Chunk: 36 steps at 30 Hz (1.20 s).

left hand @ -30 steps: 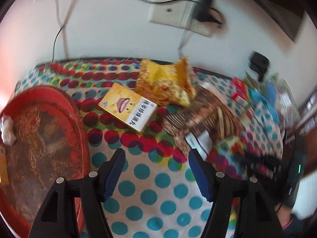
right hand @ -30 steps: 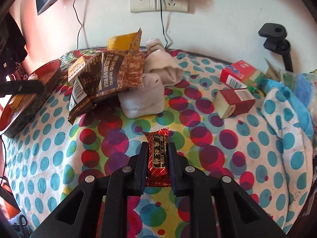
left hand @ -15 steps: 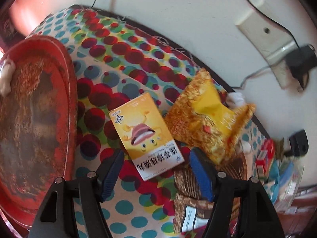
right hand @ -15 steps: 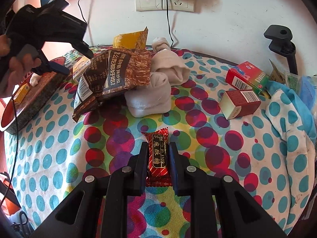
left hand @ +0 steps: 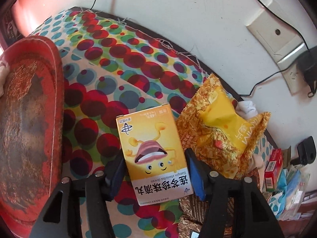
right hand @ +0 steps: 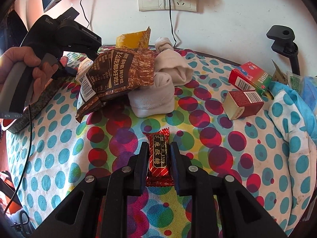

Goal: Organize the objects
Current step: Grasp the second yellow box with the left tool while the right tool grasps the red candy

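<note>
The left gripper [left hand: 154,170] closes around a yellow medicine box [left hand: 152,154], apparently not yet pinching it, near the spotted tablecloth's [left hand: 111,63] back edge; the right gripper [right hand: 158,156] clasps a red candy bar [right hand: 159,154].

The tray [left hand: 29,119] runs off the left edge of the left wrist view, and the brown packet [left hand: 190,218] hides behind the gripper arms at the bottom. In the right wrist view, the brown packet [right hand: 116,75] covers most of the yellow bag [right hand: 132,38].
</note>
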Motion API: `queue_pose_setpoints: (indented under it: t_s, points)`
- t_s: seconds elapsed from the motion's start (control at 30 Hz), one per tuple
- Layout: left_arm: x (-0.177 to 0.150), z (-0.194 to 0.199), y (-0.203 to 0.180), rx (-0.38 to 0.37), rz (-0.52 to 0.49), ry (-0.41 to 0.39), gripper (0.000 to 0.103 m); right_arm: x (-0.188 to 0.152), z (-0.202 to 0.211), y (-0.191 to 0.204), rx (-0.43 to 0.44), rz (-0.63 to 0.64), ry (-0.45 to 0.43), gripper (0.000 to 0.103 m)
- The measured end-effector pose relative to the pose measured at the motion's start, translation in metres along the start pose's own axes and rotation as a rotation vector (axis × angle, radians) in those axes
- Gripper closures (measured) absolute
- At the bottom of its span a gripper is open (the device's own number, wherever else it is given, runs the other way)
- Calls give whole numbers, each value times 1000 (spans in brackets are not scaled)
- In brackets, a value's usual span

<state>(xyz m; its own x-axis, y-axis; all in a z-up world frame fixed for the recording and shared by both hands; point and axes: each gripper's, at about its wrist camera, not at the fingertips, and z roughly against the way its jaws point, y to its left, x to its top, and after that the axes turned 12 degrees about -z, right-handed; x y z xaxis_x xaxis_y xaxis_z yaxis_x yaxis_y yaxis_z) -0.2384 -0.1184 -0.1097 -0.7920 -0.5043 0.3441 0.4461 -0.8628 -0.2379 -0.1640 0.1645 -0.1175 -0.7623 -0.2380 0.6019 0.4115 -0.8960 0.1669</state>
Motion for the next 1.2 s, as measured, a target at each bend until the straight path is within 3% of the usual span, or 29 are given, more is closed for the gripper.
queue_pose_setpoints:
  t_s: [0.33,0.73,1.2]
  points:
    - [-16,29,-6,12,-165,-49,47,3,1,5,-16,10,-1,82]
    - [-52,77,-20,-28,-397,-93,47,2,2,9,-57,41,-7,83]
    - [-78,120,4,24,-514,-127,47,1,0,12,-61,43,-9,83]
